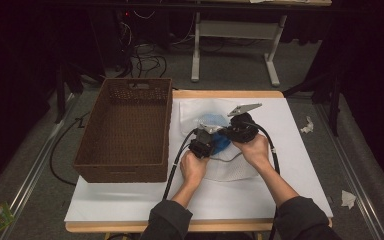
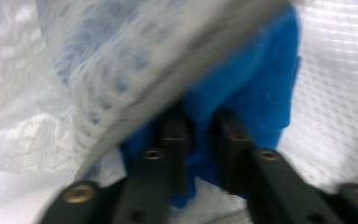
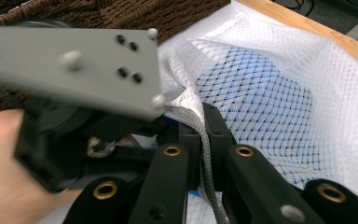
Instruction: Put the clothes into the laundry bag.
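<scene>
Your left claw [image 2: 196, 135] pinches the soft blue cloth [image 2: 256, 79] and your right claw [image 3: 204, 128] clamps the limp white mesh laundry bag [image 3: 270, 79] by its hem; both are light and floppy, so grip bunched folds.

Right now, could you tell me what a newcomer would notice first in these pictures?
Mid-table, both hands work a white mesh bag with a blue cloth inside. The left claw pinches the cloth while the right claw clamps the bag's edge. A brown wicker basket stands on the table's left side.
</scene>
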`<state>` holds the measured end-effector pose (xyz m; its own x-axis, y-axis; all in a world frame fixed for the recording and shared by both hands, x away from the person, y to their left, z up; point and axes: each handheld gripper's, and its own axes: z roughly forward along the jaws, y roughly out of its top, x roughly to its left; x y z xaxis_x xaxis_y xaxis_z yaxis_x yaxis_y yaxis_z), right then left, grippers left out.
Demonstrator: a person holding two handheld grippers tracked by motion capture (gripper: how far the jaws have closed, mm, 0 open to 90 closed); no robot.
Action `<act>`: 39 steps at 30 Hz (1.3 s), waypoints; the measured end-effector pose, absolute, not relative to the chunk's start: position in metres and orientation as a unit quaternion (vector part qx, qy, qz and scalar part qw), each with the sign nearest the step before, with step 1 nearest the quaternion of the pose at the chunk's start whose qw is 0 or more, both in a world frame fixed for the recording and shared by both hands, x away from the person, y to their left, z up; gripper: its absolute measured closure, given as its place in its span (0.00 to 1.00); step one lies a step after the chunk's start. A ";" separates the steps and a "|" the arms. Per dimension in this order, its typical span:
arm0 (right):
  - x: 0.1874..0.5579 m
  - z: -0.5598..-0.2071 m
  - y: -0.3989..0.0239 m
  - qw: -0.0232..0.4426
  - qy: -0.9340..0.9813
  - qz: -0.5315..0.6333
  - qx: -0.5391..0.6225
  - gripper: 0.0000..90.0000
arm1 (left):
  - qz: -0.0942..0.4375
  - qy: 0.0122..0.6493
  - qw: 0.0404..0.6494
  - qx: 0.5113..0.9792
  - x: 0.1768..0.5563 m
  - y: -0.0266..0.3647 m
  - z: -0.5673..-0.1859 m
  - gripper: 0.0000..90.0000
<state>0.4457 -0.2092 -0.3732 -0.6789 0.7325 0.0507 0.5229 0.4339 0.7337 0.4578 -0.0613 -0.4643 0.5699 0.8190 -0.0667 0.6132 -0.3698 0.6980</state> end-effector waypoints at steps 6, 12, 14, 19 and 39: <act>0.444 -0.372 -0.211 0.140 0.835 0.380 0.373 1.00 | 0.155 0.440 0.361 0.807 0.458 -0.063 -0.449 0.97; 0.441 -0.370 -0.211 0.142 0.837 0.376 0.370 1.00 | 0.163 0.460 0.352 0.799 0.469 -0.065 -0.458 0.97; 0.440 -0.372 -0.211 0.142 0.838 0.377 0.368 1.00 | 0.166 0.454 0.355 0.801 0.467 -0.065 -0.457 0.95; 0.441 -0.373 -0.213 0.142 0.834 0.379 0.374 1.00 | 0.178 0.428 0.357 0.811 0.459 -0.062 -0.447 0.81; 0.440 -0.371 -0.215 0.147 0.831 0.391 0.367 1.00 | 0.197 0.389 0.372 0.819 0.419 -0.033 -0.399 0.75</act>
